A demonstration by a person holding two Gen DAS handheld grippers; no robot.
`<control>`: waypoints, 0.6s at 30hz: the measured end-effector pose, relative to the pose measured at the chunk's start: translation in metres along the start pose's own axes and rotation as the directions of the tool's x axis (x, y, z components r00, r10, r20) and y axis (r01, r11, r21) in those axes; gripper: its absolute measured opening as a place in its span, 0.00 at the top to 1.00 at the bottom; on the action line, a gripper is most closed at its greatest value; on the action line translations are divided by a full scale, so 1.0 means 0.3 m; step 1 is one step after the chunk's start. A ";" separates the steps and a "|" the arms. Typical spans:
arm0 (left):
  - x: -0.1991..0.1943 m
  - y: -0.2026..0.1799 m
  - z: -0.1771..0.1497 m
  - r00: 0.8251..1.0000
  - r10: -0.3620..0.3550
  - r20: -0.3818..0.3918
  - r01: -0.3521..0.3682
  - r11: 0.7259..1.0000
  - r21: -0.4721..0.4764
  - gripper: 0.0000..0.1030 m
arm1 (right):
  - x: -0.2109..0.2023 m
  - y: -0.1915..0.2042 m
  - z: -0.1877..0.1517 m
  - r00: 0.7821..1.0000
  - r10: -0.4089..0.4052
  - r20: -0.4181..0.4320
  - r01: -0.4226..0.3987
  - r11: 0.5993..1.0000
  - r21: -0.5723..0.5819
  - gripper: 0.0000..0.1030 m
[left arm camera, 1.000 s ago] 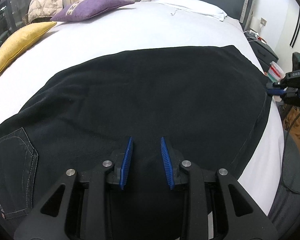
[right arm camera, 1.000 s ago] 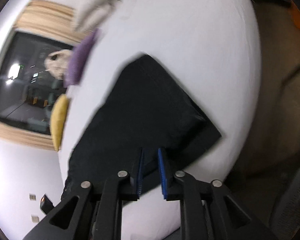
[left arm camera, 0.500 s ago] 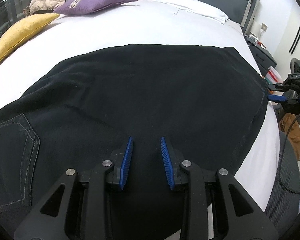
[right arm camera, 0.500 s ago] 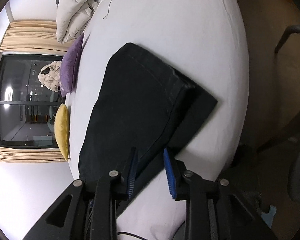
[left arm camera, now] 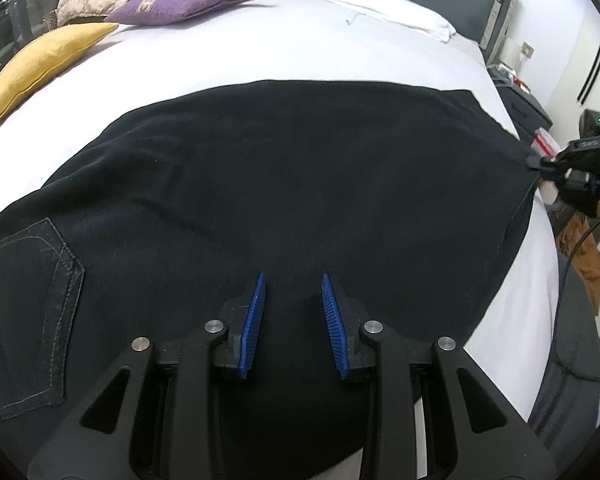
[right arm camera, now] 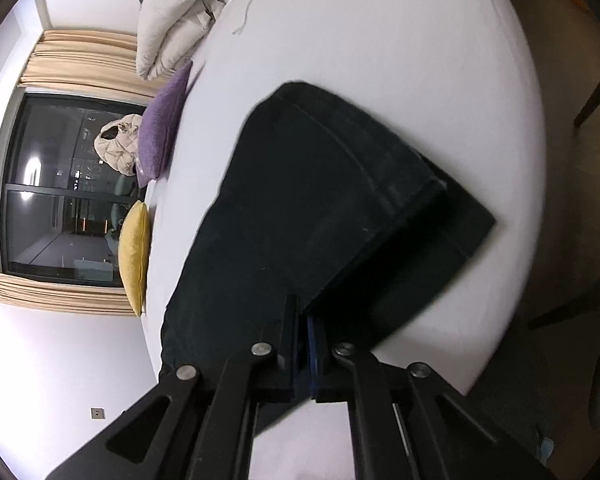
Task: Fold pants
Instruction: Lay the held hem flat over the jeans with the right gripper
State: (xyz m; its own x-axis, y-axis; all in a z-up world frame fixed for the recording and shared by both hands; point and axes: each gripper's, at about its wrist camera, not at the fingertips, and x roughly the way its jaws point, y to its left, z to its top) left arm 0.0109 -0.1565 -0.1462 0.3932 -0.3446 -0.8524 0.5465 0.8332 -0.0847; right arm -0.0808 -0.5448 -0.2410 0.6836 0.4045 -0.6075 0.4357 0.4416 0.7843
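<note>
Left wrist view shows the pants (left arm camera: 284, 184) spread dark across the white bed (left arm camera: 260, 52), one leg apparently laid over the other, a stitched back pocket (left arm camera: 28, 312) at the waist end on the left. The left gripper (left arm camera: 292, 316) rests low over the near edge of the cloth with its blue fingers (left arm camera: 254, 322) parted wide and nothing between them, probably placed to take that edge or pin the middle as a hinge for the fold. At the hem end, the right gripper (right arm camera: 306, 344) has its jaws pressed together on the upper layer's edge, likely so the leg ends can be carried toward the waist. A yellow pillow (left arm camera: 40, 68) and purple pillow (left arm camera: 188, 2) lie well apart from the pants.
</note>
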 end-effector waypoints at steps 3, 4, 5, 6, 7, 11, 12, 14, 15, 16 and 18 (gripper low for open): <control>-0.013 0.008 -0.031 0.999 0.011 -0.040 -0.010 1.000 0.023 0.72 | -0.026 -0.008 -0.036 1.000 -0.016 0.013 0.016 1.000 -0.009 0.97; -0.014 0.012 -0.040 0.999 0.015 -0.044 -0.014 1.000 0.027 0.72 | -0.009 -0.037 -0.035 0.999 -0.037 0.004 0.037 0.999 0.001 0.97; -0.017 0.016 -0.048 0.999 0.015 -0.042 -0.014 1.000 0.028 0.72 | 0.022 -0.082 -0.032 0.999 -0.053 -0.006 0.054 0.998 0.037 0.97; -0.020 0.020 -0.057 0.999 0.014 -0.044 -0.013 1.000 0.027 0.72 | 0.057 -0.140 -0.027 1.000 -0.010 -0.020 0.012 0.996 0.090 1.00; -0.024 0.024 -0.059 0.999 0.014 -0.047 -0.013 1.000 0.022 0.72 | 0.064 -0.150 -0.026 1.000 0.011 -0.018 -0.009 0.995 0.100 1.00; -0.042 0.026 -0.073 0.998 0.015 -0.056 -0.014 1.000 0.021 0.72 | 0.013 -0.116 -0.006 1.000 -0.010 0.009 0.010 0.999 0.051 0.97; -0.049 0.024 -0.080 0.998 0.017 -0.061 -0.016 1.000 0.024 0.72 | -0.017 -0.124 0.005 0.999 -0.039 0.038 0.037 0.997 0.074 0.91; -0.070 0.023 -0.098 0.997 0.019 -0.077 -0.017 0.999 0.029 0.72 | -0.089 -0.122 0.017 0.978 -0.178 0.104 0.168 0.981 0.098 0.82; -0.078 0.025 -0.108 0.997 0.017 -0.080 -0.015 1.000 0.027 0.72 | -0.115 -0.111 0.022 0.966 -0.225 0.125 0.214 0.972 0.098 0.79; -0.090 0.028 -0.127 0.996 0.013 -0.083 -0.011 1.000 0.027 0.72 | -0.134 -0.083 0.026 0.961 -0.231 0.149 0.223 0.972 0.073 0.79; -0.105 0.024 -0.159 0.997 0.009 -0.083 -0.008 1.000 0.022 0.72 | -0.126 0.048 0.024 0.977 -0.132 0.168 0.142 0.988 -0.052 0.79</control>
State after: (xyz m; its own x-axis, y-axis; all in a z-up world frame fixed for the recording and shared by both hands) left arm -0.0329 -0.1190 -0.1448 0.3358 -0.2998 -0.8930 0.5598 0.8259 -0.0667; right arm -0.0962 -0.5593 -0.2057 0.7088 0.2026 -0.6757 0.4974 0.5356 0.6824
